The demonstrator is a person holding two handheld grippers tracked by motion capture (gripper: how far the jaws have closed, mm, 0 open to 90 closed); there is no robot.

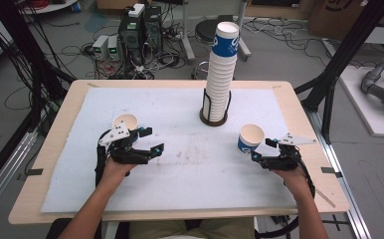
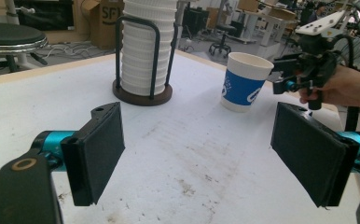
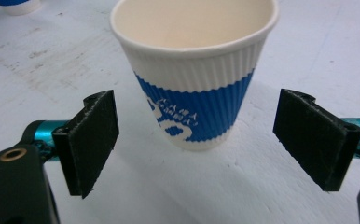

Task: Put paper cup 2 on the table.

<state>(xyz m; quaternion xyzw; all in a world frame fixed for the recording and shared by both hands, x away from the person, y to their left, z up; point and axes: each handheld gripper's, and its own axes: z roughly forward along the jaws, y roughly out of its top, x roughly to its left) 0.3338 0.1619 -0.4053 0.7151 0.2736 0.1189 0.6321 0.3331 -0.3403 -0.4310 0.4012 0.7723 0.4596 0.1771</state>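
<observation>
Two handheld grippers poised over a white foam mat [image 1: 180, 189] on a pale wooden table [image 1: 50, 164]. At mat's far centre, tall stack of white ribbed paper cups [image 1: 221, 74] upright in a dark wire holder [image 1: 214, 118]. Left gripper [image 1: 146, 142], jaws wide and empty, just beside a white paper cup [image 1: 125, 122]. Right gripper [image 1: 261, 150], jaws wide apart, flanking without touching an upright blue-and-white ribbed paper cup [image 3: 194, 70].
</observation>
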